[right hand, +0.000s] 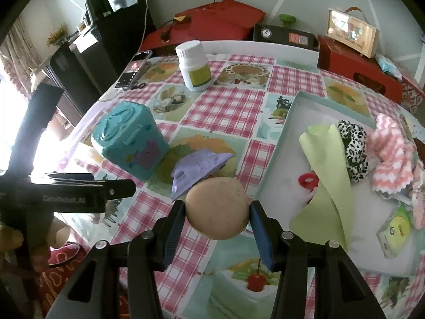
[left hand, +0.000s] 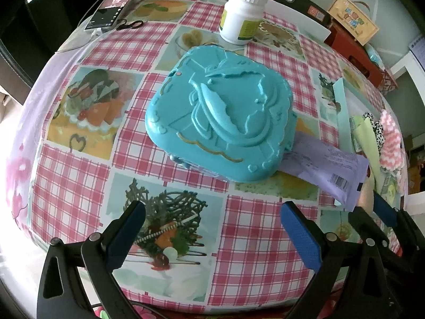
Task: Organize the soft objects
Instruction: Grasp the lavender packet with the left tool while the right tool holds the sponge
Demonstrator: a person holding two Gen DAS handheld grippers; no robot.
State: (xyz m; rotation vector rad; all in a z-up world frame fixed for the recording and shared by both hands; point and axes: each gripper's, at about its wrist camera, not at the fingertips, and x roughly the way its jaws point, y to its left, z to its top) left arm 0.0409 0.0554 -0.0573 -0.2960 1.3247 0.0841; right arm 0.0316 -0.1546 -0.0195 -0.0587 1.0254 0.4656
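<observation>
My right gripper (right hand: 217, 219) is shut on a round beige soft ball (right hand: 217, 208) and holds it above the checked tablecloth, just left of the shallow pale-blue tray (right hand: 292, 103). In the tray lie a light green cloth (right hand: 326, 170), a black-and-white spotted scrunchie (right hand: 354, 148), a pink-and-white zigzag cloth (right hand: 393, 154), a red ring (right hand: 308, 180) and a small tissue pack (right hand: 395, 231). My left gripper (left hand: 212, 232) is open and empty, low over the table in front of the teal plastic case (left hand: 220, 114). A purple packet (left hand: 326, 170) lies beside the case.
A white pill bottle (left hand: 243, 13) stands behind the teal case. A phone (left hand: 114, 5) and small scissors (left hand: 130, 24) lie at the far left corner. Red boxes (right hand: 356, 69) and a black box (right hand: 284, 36) stand beyond the table's far edge. The left gripper shows in the right wrist view (right hand: 79, 191).
</observation>
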